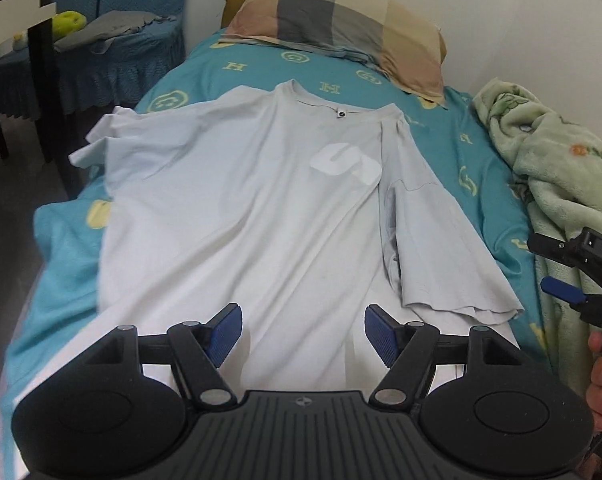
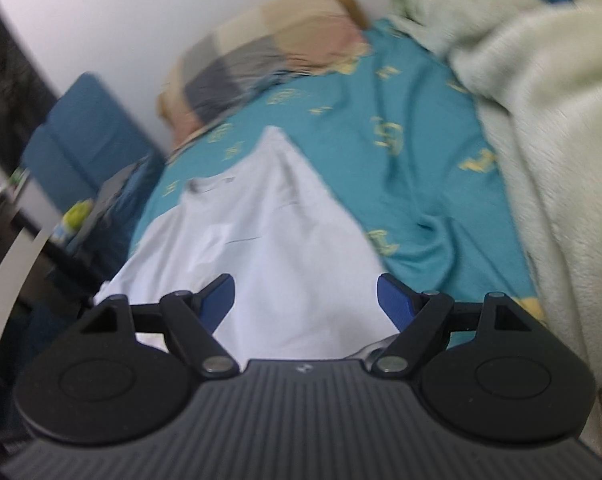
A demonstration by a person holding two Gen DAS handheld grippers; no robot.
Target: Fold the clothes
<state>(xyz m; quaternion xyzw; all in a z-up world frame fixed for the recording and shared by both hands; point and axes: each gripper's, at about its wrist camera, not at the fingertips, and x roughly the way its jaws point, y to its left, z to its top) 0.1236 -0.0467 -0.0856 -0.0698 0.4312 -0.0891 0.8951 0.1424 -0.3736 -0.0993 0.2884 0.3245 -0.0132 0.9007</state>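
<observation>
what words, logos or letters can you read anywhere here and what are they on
"DAS": white letters, cut off by the frame edge, on the black right gripper
"H": yellow letters repeated on the teal printed bedsheet
White chest logo on the pale grey t-shirt: a bold shape, not clearly readable as letters
Small black neck tag inside the collar: too small to read
Right wrist view: too blurred to read

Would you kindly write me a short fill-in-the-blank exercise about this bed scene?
1. The T-shirt lies spread on a ____ bedsheet.
2. At the head of the bed lies a checked ____.
3. The left gripper's jaws stand ____, nothing between them.
4. The fleece blanket beside the shirt is pale ____.

Answers: teal; pillow; open; green
</observation>
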